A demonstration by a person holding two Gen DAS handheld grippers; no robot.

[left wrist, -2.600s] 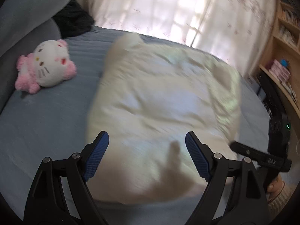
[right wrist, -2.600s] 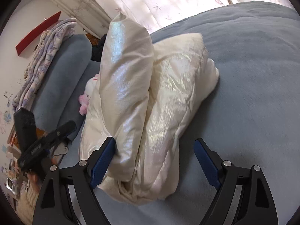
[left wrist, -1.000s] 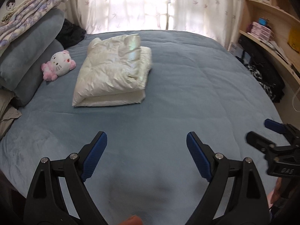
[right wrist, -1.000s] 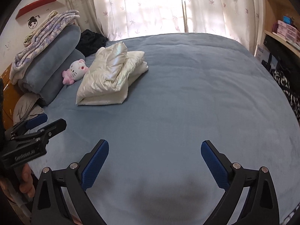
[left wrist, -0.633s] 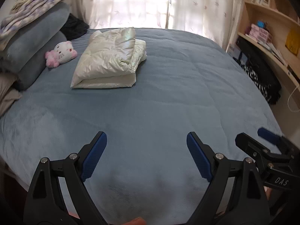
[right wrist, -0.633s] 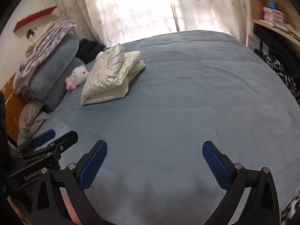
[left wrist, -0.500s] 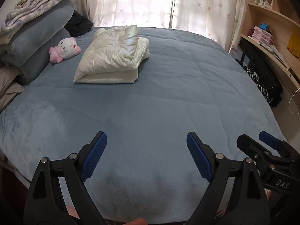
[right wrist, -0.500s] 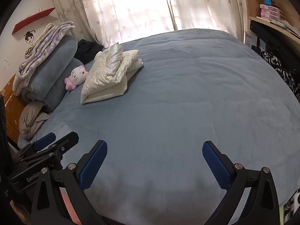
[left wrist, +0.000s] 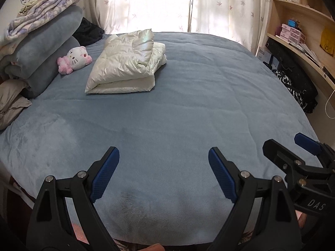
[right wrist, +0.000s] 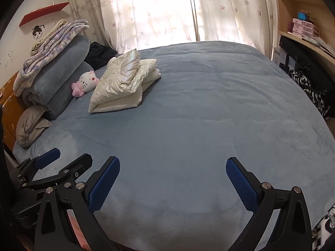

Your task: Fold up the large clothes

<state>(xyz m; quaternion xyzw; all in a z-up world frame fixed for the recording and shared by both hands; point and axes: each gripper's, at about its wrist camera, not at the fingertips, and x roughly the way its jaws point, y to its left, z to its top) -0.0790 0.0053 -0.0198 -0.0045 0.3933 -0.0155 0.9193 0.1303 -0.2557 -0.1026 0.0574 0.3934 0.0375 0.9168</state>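
Observation:
A cream, shiny padded jacket (left wrist: 127, 64) lies folded in a thick bundle on the far left part of the blue bed (left wrist: 188, 115); it also shows in the right wrist view (right wrist: 123, 83). My left gripper (left wrist: 163, 173) is open and empty, held above the bed's near edge, far from the jacket. My right gripper (right wrist: 172, 184) is open and empty, also at the near edge. The right gripper shows at the right of the left wrist view (left wrist: 297, 156), and the left gripper shows at the lower left of the right wrist view (right wrist: 54, 165).
A pink-and-white plush cat (left wrist: 73, 59) lies left of the jacket. Grey pillows with folded blankets (left wrist: 41, 46) are stacked at the left. A wooden shelf unit (left wrist: 301, 31) with dark clothes (left wrist: 297, 83) stands right of the bed. Curtains (left wrist: 167, 4) hang behind.
Both grippers have pulled back from the folded jacket to the near edge of the bed, open and empty. In the last half second the view barely shifts.

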